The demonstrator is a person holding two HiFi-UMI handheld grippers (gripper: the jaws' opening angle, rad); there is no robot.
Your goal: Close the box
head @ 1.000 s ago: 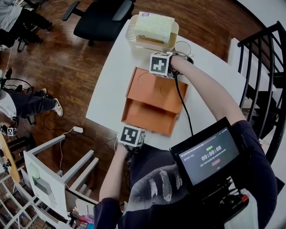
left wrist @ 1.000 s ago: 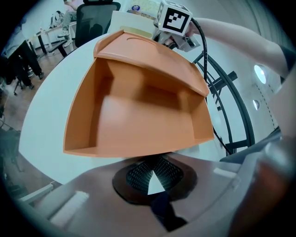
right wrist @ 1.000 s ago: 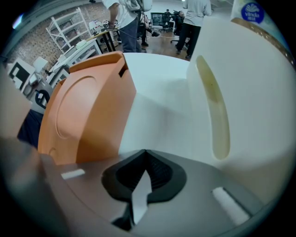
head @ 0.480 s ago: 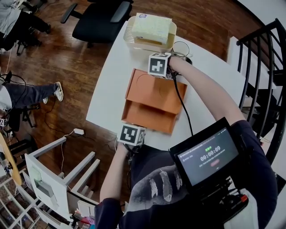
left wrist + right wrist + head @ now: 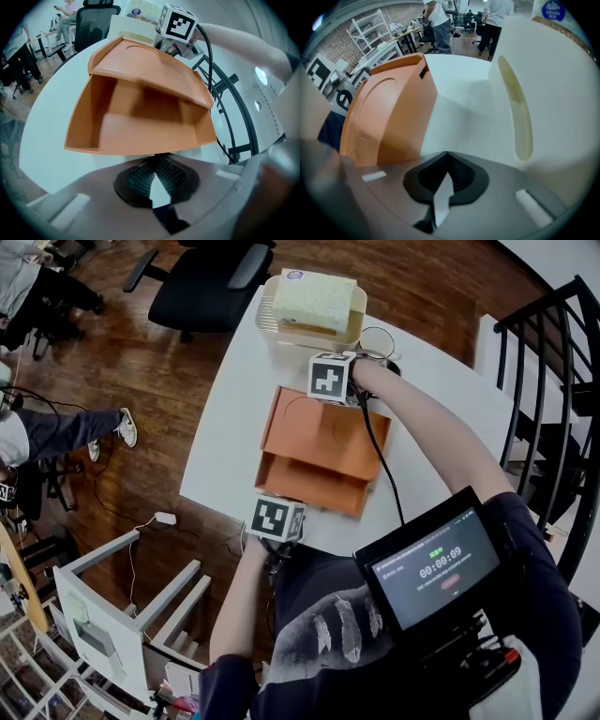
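An orange box [image 5: 309, 486] lies on the white table [image 5: 234, 418], its hinged lid [image 5: 323, 432] raised partway over the open tray. In the left gripper view I look into the tray [image 5: 140, 122] under the slanting lid [image 5: 154, 65]. My left gripper [image 5: 279, 512] sits at the tray's near edge, jaws shut and empty [image 5: 153, 161]. The right gripper [image 5: 328, 381] is at the lid's far end, next to its hinge side. Its jaws [image 5: 447, 157] are shut on nothing, with the lid's outer face [image 5: 389, 108] just to their left.
A cream basket [image 5: 277, 320] holding a pale pack [image 5: 314, 298] stands at the table's far end, close to the right gripper [image 5: 180, 26], and fills the right of the right gripper view [image 5: 534, 93]. A black office chair [image 5: 211, 282] stands beyond the table. A black stair railing [image 5: 548, 381] runs on the right.
The box, lid and both grippers keep nearly the same places. Only the view has shifted slightly, and a person's legs on the floor at left have moved.
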